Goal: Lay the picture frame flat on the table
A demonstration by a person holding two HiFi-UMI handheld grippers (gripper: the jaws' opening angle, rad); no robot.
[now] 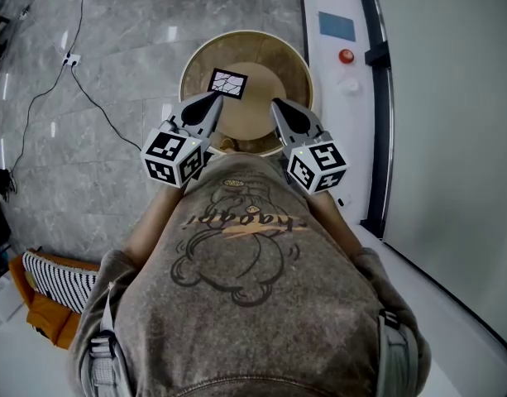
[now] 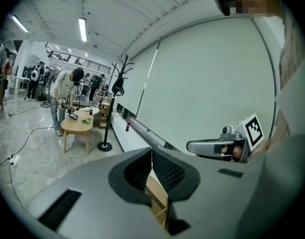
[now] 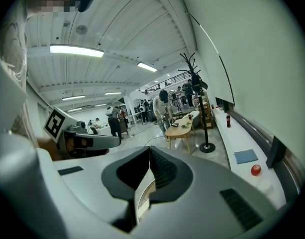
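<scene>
A small black-rimmed picture frame (image 1: 227,83) with a white cracked-line picture sits on the round wooden table (image 1: 195,60), toward its far left. Whether it stands or lies flat, I cannot tell from above. My left gripper (image 1: 217,97) hovers just on the near side of the frame, its jaws shut with nothing between them. My right gripper (image 1: 275,104) hangs over the table's right half, also shut and empty. In the left gripper view the jaws (image 2: 152,154) meet, and the right gripper (image 2: 212,146) shows beside them. The right gripper view shows closed jaws (image 3: 150,156) and the left gripper (image 3: 87,141).
A white ledge (image 1: 332,81) runs along the right with a blue pad (image 1: 337,26) and a red object (image 1: 346,55). A cable and socket (image 1: 70,59) lie on the floor at left. A striped cushion (image 1: 59,275) sits at lower left. A coat stand (image 2: 111,108) and another table (image 2: 77,125) stand farther off.
</scene>
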